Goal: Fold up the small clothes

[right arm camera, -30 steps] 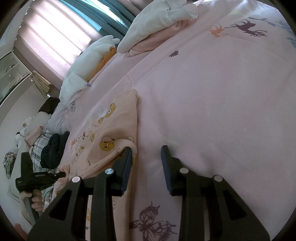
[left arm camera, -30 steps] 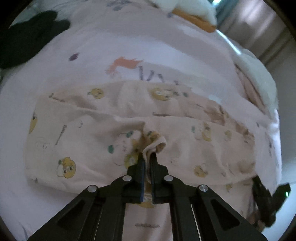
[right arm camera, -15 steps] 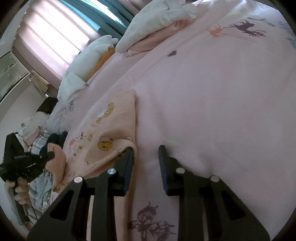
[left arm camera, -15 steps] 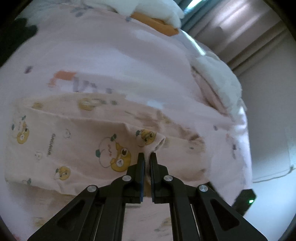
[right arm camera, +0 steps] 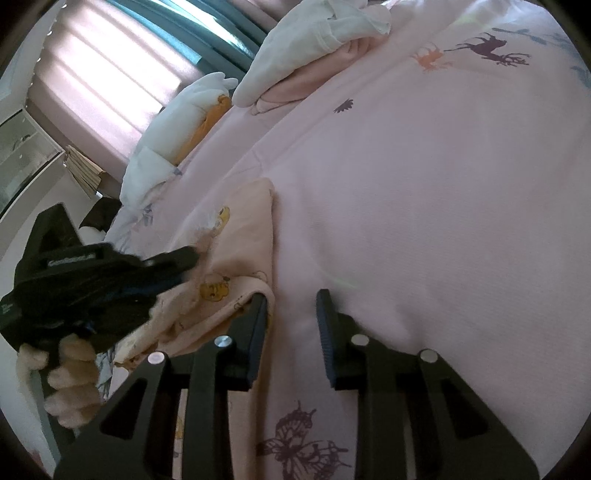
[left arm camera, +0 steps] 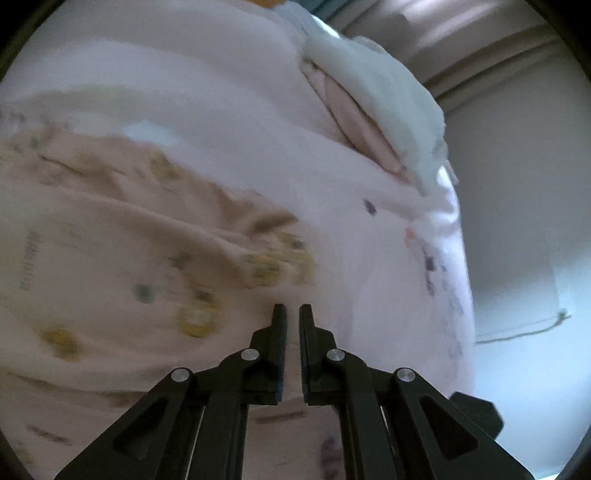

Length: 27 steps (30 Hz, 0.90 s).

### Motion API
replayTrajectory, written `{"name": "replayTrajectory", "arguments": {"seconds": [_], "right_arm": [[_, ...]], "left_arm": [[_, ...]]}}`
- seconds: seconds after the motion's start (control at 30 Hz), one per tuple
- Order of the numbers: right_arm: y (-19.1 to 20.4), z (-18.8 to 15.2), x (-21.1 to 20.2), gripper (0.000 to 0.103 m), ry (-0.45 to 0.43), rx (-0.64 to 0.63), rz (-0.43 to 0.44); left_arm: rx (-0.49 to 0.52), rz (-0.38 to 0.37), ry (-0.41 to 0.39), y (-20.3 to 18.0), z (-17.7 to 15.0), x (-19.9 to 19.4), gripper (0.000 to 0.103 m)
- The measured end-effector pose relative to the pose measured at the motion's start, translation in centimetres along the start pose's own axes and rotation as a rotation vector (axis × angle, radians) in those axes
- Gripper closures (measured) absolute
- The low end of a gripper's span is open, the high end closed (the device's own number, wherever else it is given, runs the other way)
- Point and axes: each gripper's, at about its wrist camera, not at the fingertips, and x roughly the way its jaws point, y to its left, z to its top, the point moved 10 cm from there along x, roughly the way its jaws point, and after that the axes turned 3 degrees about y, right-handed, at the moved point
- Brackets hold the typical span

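A small peach garment with yellow cartoon prints lies on the pink bedsheet, blurred in the left wrist view. My left gripper is shut on a pinch of its cloth, which shows pale in the slit between the pads. In the right wrist view the same left gripper comes in from the left over the garment, with cloth trailing under it and a hand on its grip. My right gripper stands open over bare sheet, its left finger against the garment's near corner.
A heap of white and pink clothes lies at the bed's far side, also seen as a heap. A white and orange plush and a dark garment sit towards the curtained window. The bed's edge drops to a pale wall.
My left gripper has swept across the garment with the pinched cloth and now sits close beside the right gripper. The right gripper's jaws narrowed a little and it stayed in place.
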Motion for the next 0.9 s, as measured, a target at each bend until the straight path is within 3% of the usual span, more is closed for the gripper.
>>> {"name": "replayTrajectory", "arguments": {"seconds": [0.07, 0.2, 0.33, 0.4, 0.47, 0.53, 0.63, 0.73, 0.8, 0.9], "right_arm": [[0.0, 0.0, 0.0, 0.077, 0.001, 0.0, 0.0], [0.0, 0.0, -0.1, 0.077, 0.003, 0.002, 0.004], [-0.1, 0.1, -0.1, 0.077, 0.008, 0.008, 0.016], [0.0, 0.0, -0.1, 0.077, 0.007, 0.007, 0.018], [-0.1, 0.1, -0.2, 0.076, 0.008, 0.005, 0.019], [-0.1, 0.0, -0.2, 0.076, 0.007, 0.005, 0.02], [-0.1, 0.1, -0.1, 0.075, 0.009, 0.005, 0.02], [-0.1, 0.1, -0.1, 0.075, 0.01, 0.003, 0.018], [-0.1, 0.1, -0.2, 0.075, 0.01, 0.004, 0.019], [-0.1, 0.1, -0.2, 0.075, 0.011, 0.003, 0.019]], "left_arm": [[-0.008, -0.035, 0.011, -0.7, -0.2, 0.4, 0.099], [0.06, 0.018, 0.005, -1.7, -0.4, 1.0, 0.099], [0.055, 0.014, -0.009, -1.3, -0.4, 0.2, 0.099], [0.061, 0.11, 0.0, -0.2, -0.4, -0.4, 0.087], [0.074, 0.144, 0.005, 0.5, -0.5, -1.2, 0.05], [0.062, 0.167, -0.006, 1.1, -0.3, -2.0, 0.037], [0.101, 0.263, -0.076, 1.6, 0.5, -3.6, 0.036], [0.136, 0.355, -0.058, 2.2, 0.3, -3.2, 0.027], [0.133, 0.353, 0.002, 2.5, -0.3, -1.7, 0.027], [0.109, 0.319, 0.023, 2.8, -0.7, -0.2, 0.027]]}}
